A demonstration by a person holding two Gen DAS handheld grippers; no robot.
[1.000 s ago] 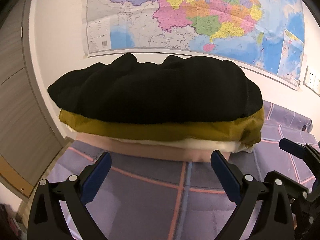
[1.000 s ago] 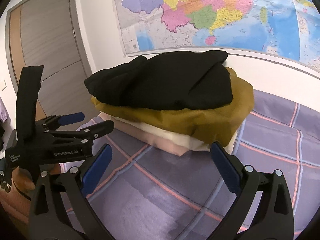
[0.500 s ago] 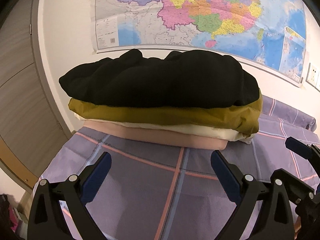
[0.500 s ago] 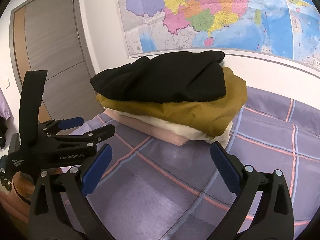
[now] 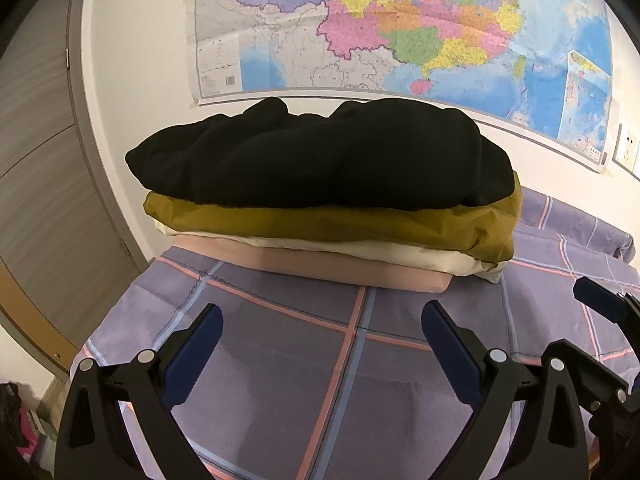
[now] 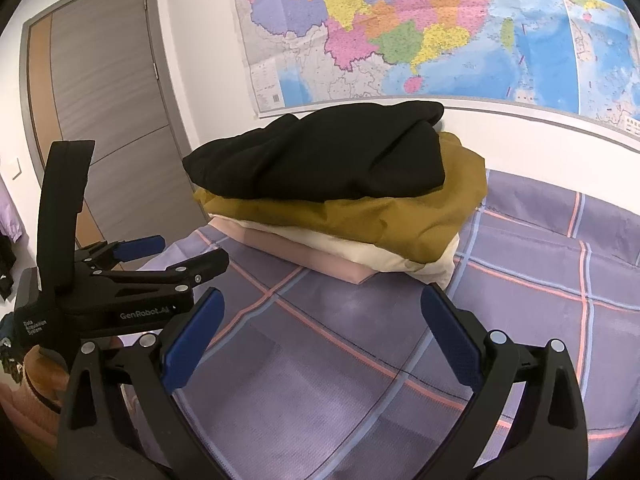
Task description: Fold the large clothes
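Observation:
A stack of folded clothes sits on the purple plaid bed sheet [image 5: 280, 344] against the wall. A black garment [image 5: 320, 160] lies on top, over a mustard one [image 5: 320, 226], a cream one [image 5: 400, 254] and a pink one [image 5: 340, 268]. My left gripper [image 5: 322, 320] is open and empty, short of the stack's front edge. My right gripper [image 6: 320, 312] is open and empty, facing the stack [image 6: 320, 160] from its right front. The left gripper [image 6: 160, 264] also shows at the left of the right wrist view.
A large coloured map [image 5: 400, 28] hangs on the white wall behind the stack. A grey door [image 6: 104, 120] stands to the left, past the bed's corner. The sheet [image 6: 540, 260] stretches to the right of the stack.
Both grippers have drawn back from the stack, which now looks smaller and farther. More sheet shows in front of it. Both stay open and empty.

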